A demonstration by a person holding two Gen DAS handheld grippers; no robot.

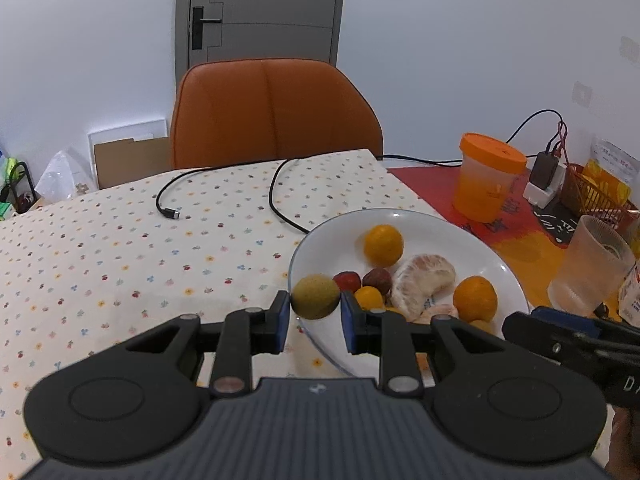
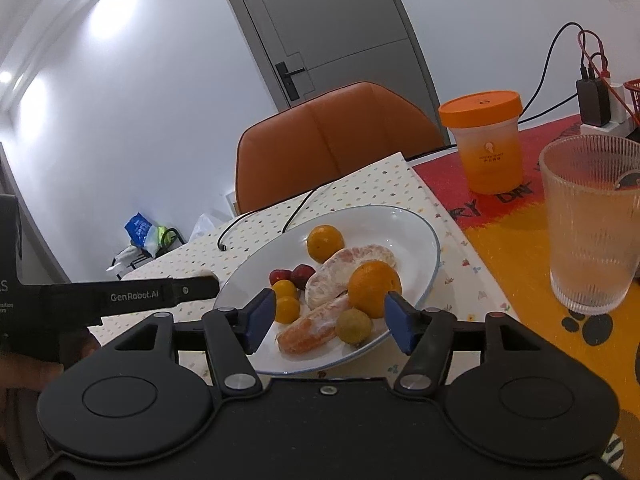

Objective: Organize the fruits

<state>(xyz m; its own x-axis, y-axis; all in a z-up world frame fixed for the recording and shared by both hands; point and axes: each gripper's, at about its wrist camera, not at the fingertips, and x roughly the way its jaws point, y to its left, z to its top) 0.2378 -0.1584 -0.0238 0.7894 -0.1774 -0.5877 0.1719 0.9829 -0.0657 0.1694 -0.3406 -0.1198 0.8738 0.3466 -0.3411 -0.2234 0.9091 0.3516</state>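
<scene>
Low in the left wrist view, we see our left gripper (image 1: 315, 312) clamped on a yellow-green round fruit (image 1: 315, 297) over the left rim of the white plate (image 1: 448, 227). In the right wrist view, our right gripper (image 2: 329, 320) stands wide and empty at lower centre, over the plate (image 2: 404, 222), which holds oranges (image 2: 325, 243), peeled pomelo segments (image 2: 344, 268) and red fruits (image 2: 303, 275).

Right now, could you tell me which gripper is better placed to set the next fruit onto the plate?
Left. The left gripper already clamps a yellow-green fruit just over the white plate's near rim, so it probably only needs to lower and release. The right gripper hangs open and empty above the plate.
</scene>
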